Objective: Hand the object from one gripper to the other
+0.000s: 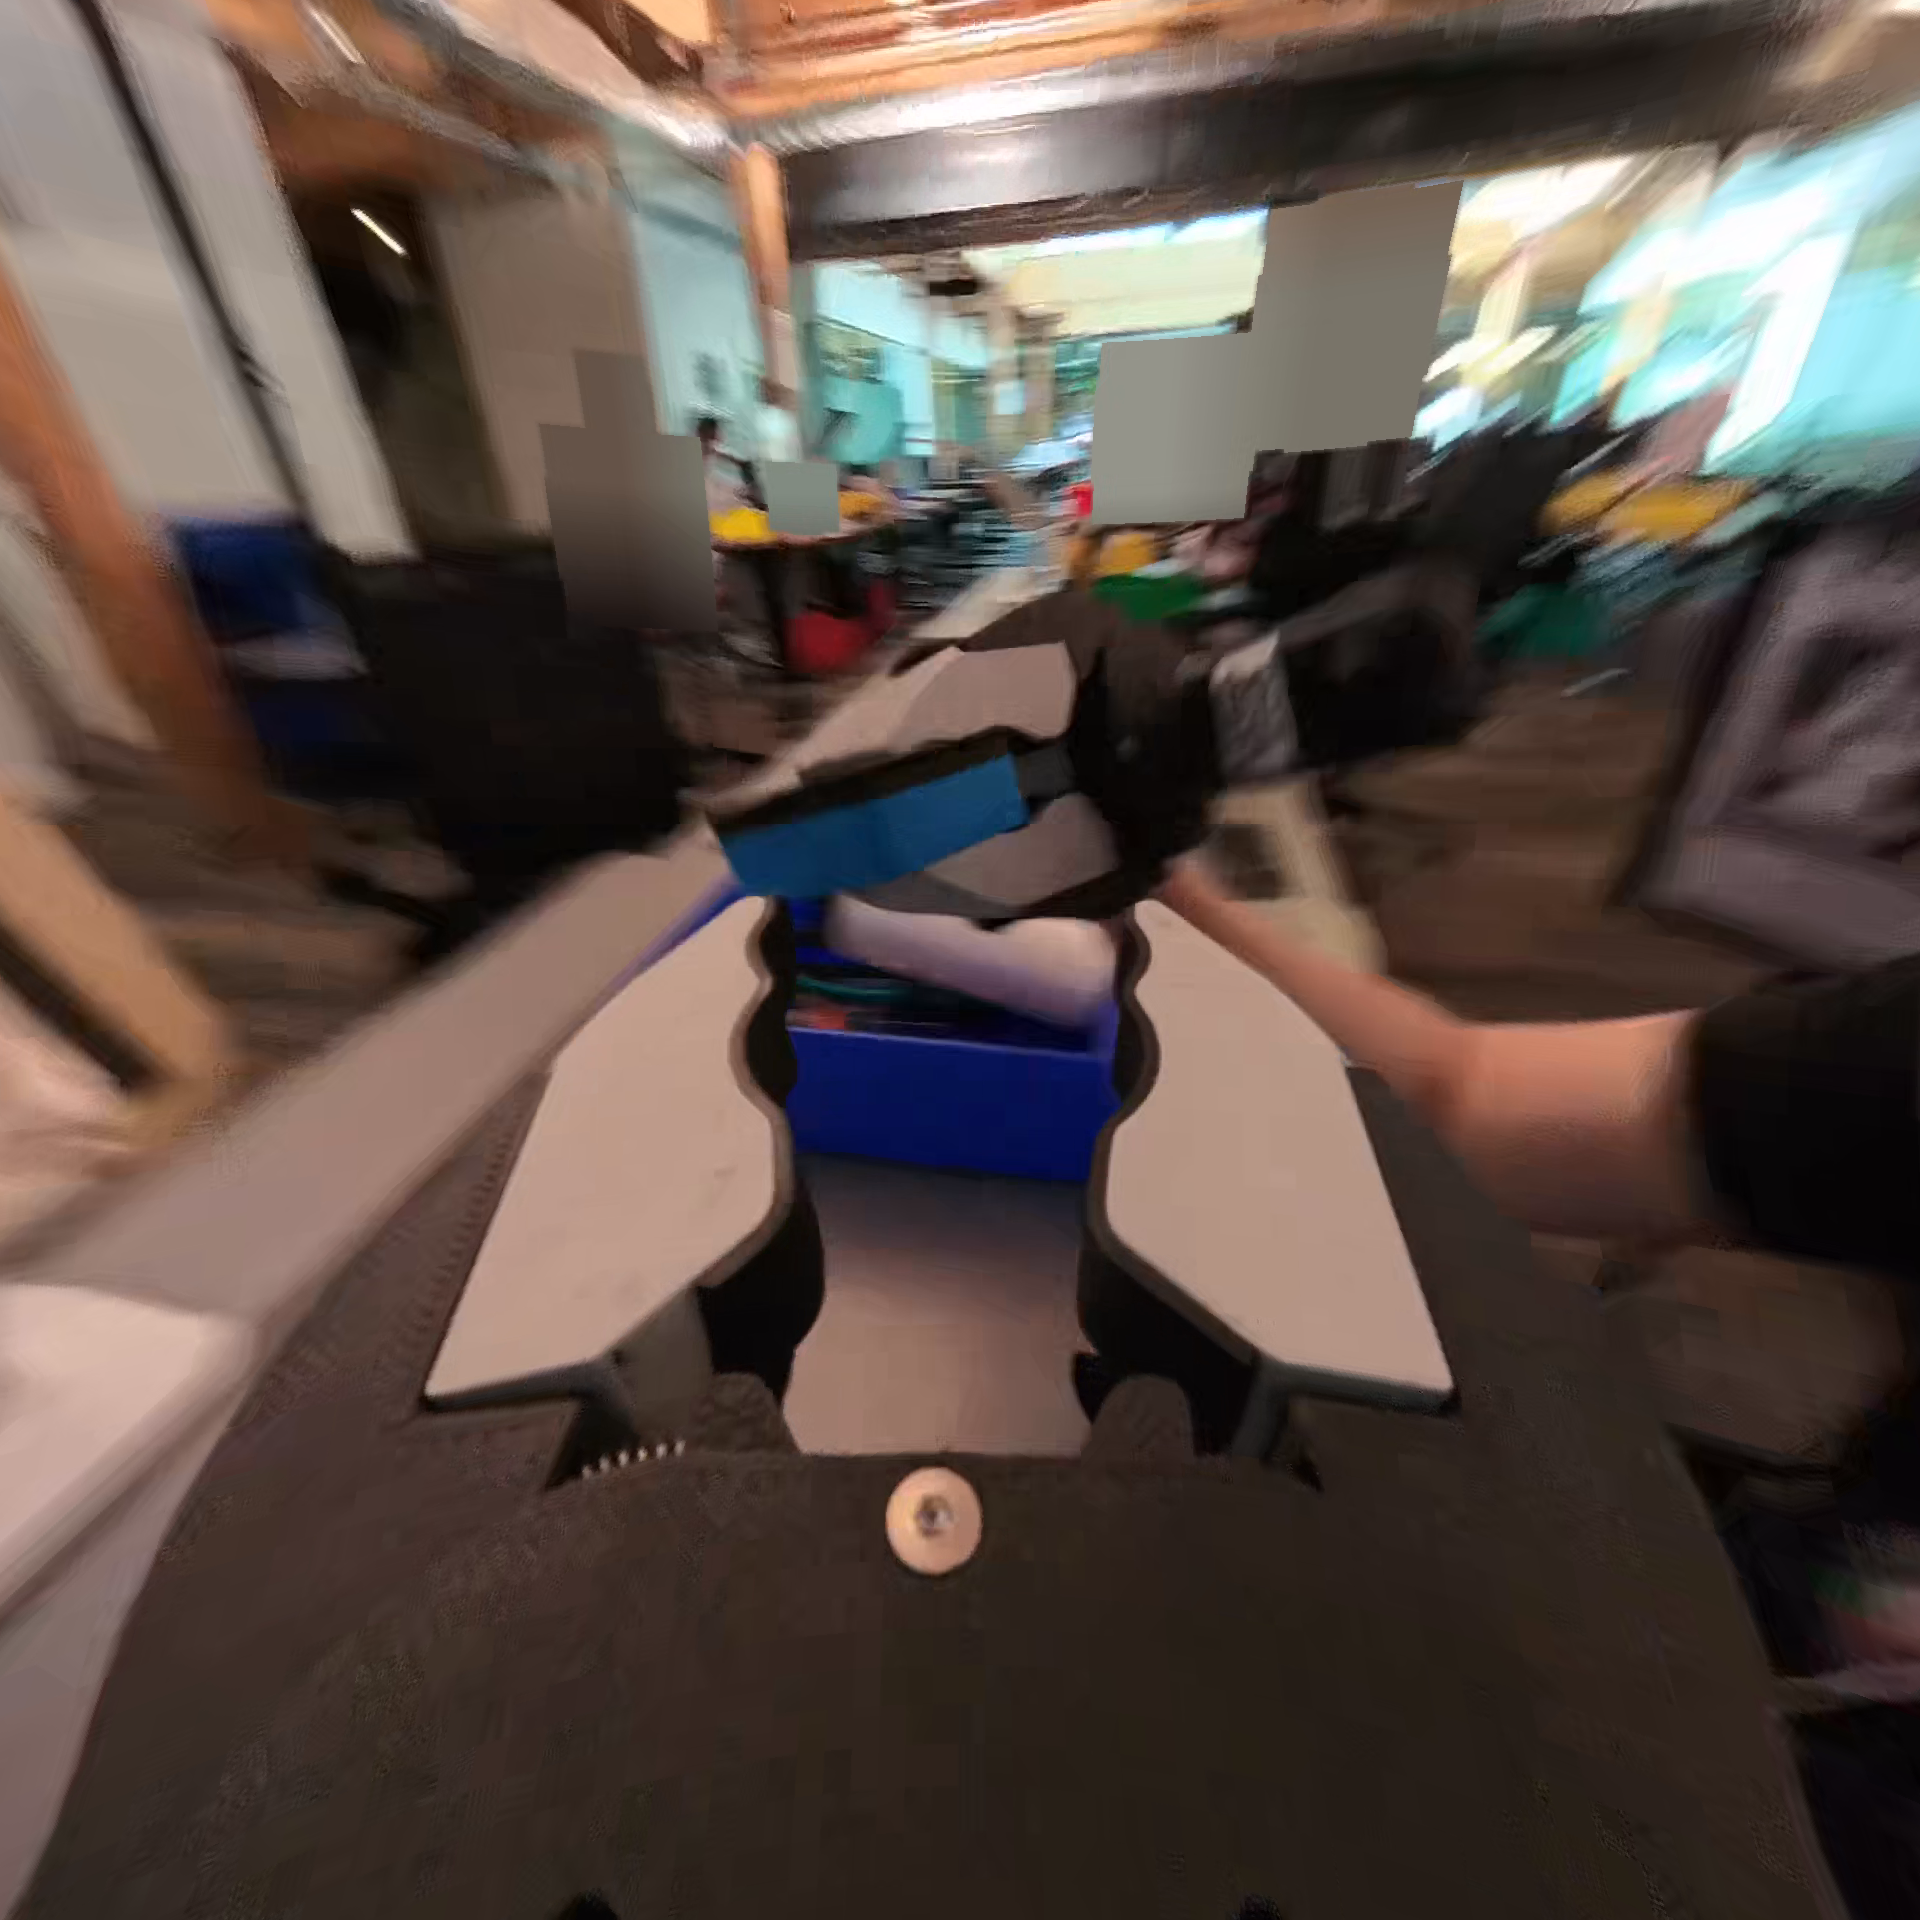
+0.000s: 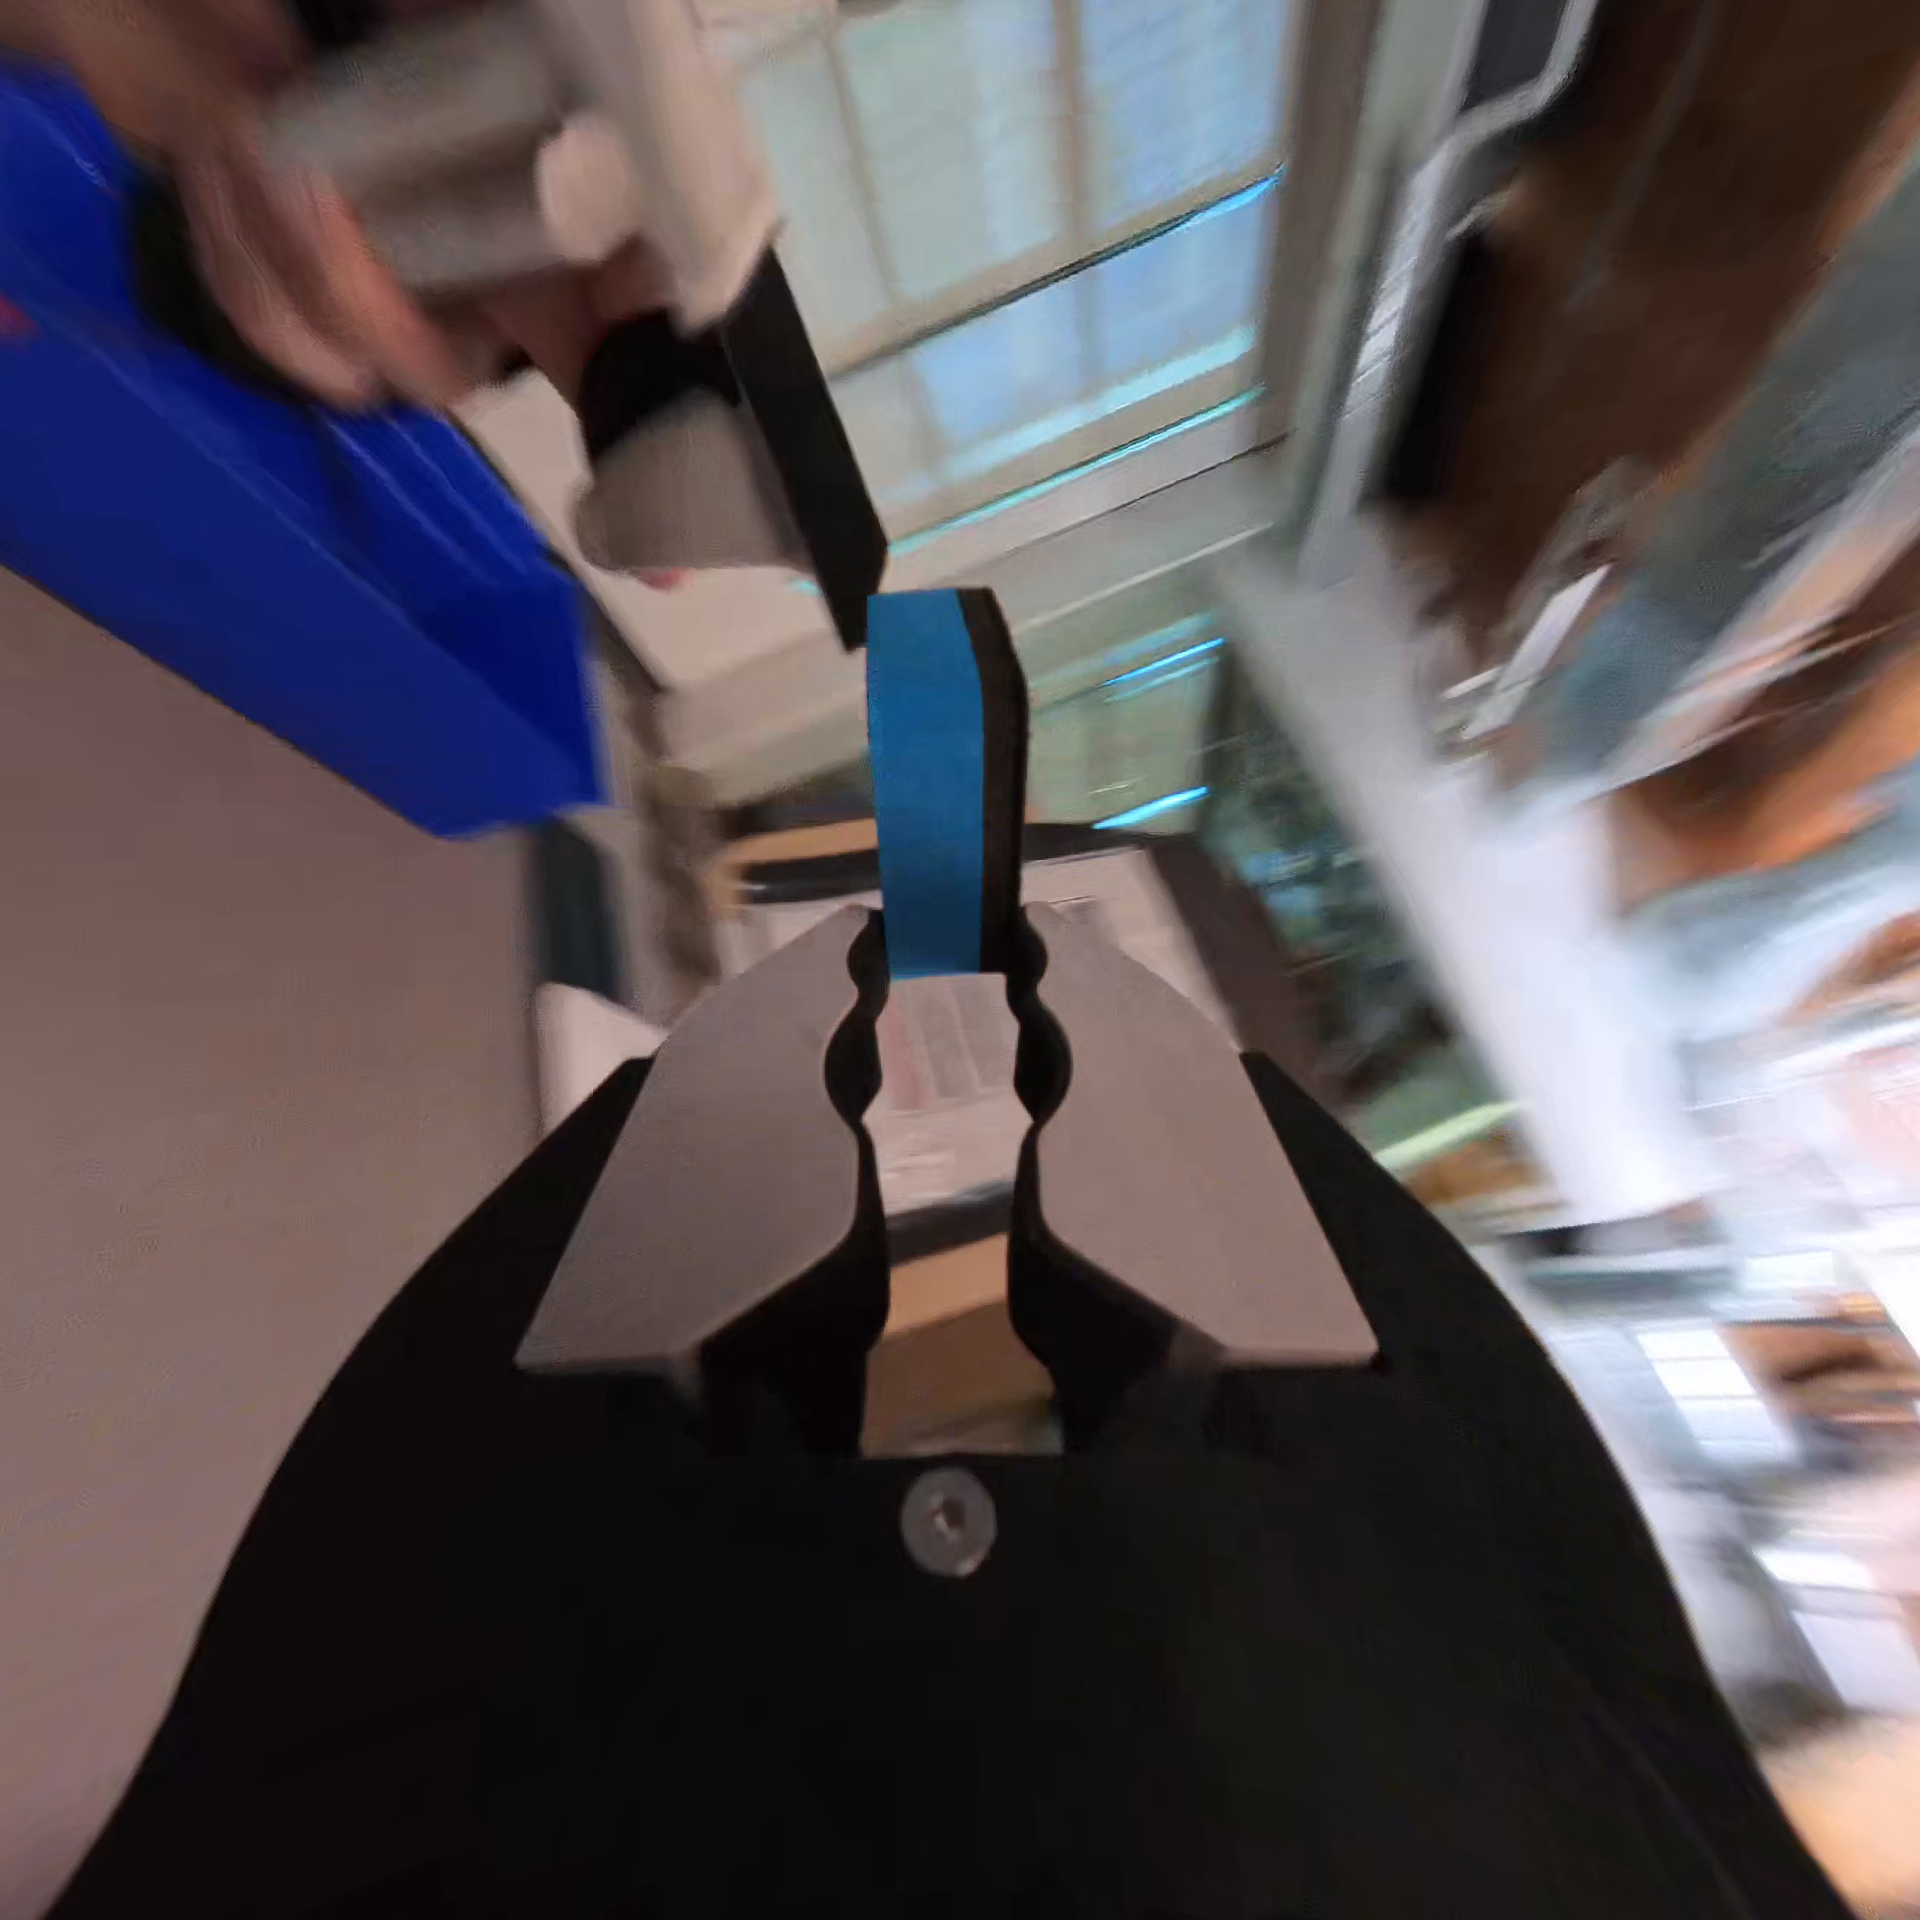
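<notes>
The object is a flat block with a blue face and a black foam layer. My right gripper is shut on its lower end, and the block sticks out beyond the fingertips. In the left wrist view the block lies across, just beyond and above the tips of my left gripper, which is open wide and empty. The right gripper reaches in from the right, held by a hand. In the right wrist view one of the left gripper's fingers is next to the block's free end; contact is unclear.
A blue bin with mixed items stands on the grey table under the grippers; it also shows in the right wrist view. A person's forearm crosses from the right. The blurred room behind holds people and furniture.
</notes>
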### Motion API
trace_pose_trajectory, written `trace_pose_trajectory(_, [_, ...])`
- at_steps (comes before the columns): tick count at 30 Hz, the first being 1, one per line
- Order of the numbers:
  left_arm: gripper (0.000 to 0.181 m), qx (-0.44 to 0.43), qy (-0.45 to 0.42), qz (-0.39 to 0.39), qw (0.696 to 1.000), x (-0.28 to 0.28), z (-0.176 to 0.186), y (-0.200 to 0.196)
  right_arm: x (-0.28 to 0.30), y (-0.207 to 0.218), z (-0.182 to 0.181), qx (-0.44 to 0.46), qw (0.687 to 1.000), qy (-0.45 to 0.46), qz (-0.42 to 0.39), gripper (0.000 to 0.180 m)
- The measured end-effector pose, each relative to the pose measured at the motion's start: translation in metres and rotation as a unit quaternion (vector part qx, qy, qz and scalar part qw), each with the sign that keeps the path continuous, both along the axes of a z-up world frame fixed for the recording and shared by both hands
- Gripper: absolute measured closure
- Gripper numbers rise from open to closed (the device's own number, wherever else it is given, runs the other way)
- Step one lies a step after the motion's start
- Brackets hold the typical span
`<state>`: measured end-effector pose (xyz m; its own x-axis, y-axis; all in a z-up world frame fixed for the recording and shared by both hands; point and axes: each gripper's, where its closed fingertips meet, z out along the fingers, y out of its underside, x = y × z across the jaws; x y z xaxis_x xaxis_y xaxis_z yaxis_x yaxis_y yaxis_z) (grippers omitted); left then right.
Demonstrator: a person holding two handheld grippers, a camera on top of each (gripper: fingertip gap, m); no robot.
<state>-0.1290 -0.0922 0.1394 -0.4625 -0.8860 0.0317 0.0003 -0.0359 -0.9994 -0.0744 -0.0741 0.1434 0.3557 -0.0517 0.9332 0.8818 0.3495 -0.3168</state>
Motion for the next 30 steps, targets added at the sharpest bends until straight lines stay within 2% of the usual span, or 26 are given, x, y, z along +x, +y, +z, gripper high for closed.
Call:
trace_pose_trajectory(2, [0.122,-0.104,0.042,-0.063,0.992,-0.004,0.004,-0.003,-0.004,-0.006,0.005,0.092,0.989,-0.109,-0.044,0.157])
trace_pose_trajectory(5, [0.117,-0.176,0.084,-0.081,0.977,0.001,-0.004,0.003,-0.018,-0.011,0.008,0.184,0.958,-0.207,-0.076,0.157])
trace_pose_trajectory(8, [0.115,-0.234,0.12,-0.133,0.956,0.002,-0.009,-0.002,-0.035,-0.009,-0.001,0.22,0.93,-0.285,-0.076,0.157])
trace_pose_trajectory(9, [0.125,-0.239,0.131,-0.154,0.95,0.002,-0.011,-0.005,-0.036,-0.008,-0.002,0.229,0.924,-0.294,-0.081,0.157])
trace_pose_trajectory(12, [0.156,-0.212,0.124,-0.17,0.954,0.001,-0.015,-0.008,-0.035,-0.011,0.012,0.269,0.925,-0.253,-0.087,0.152])
trace_pose_trajectory(14, [0.157,-0.173,0.082,-0.128,0.973,0.004,-0.01,0.002,-0.019,-0.008,0.021,0.26,0.942,-0.189,-0.098,0.145])
trace_pose_trajectory(16, [0.157,-0.119,0.023,-0.064,0.991,0.006,-0.002,0.017,-0.003,-0.002,0.022,0.21,0.968,-0.107,-0.086,0.145])
trace_pose_trajectory(17, [0.158,-0.087,-0.002,-0.026,0.996,0.007,0.001,0.026,0.005,0.002,0.02,0.172,0.981,-0.054,-0.074,0.148])
trace_pose_trajectory(19, [0.157,-0.004,-0.04,0.074,0.996,0.01,0.003,0.047,0.016,0.007,0.023,0.095,0.99,0.105,-0.027,0.138])
trace_pose_trajectory(20, [0.157,0.049,-0.048,0.128,0.989,0.011,0.002,0.058,0.018,0.009,0.027,0.053,0.978,0.202,0.008,0.133])
trace_pose_trajectory(21, [0.158,0.107,-0.05,0.178,0.977,0.012,-0.001,0.068,0.017,0.01,0.03,0.003,0.95,0.306,0.059,0.128])
trace_pose_trajectory(22, [0.158,0.161,-0.053,0.222,0.96,0.013,-0.003,0.076,0.011,0.011,0.032,-0.06,0.906,0.402,0.12,0.122])
trace_pose_trajectory(24, [0.158,0.232,-0.076,0.299,0.922,0.013,0.0,0.086,-0.001,0.018,0.03,-0.176,0.793,0.549,0.197,0.112])
trace_pose_trajectory(26, [0.158,0.283,-0.097,0.343,0.89,0.014,0.001,0.085,-0.017,0.029,0.018,-0.257,0.716,0.607,0.23,0.089])
trace_pose_trajectory(28, [0.158,0.321,-0.097,0.373,0.865,0.018,-0.004,0.085,-0.027,0.039,0.008,-0.273,0.676,0.641,0.241,0.081])
trace_pose_trajectory(30, [0.158,0.338,-0.092,0.375,0.858,0.024,-0.011,0.08,-0.036,0.05,-0.004,-0.27,0.675,0.648,0.229,0.081])
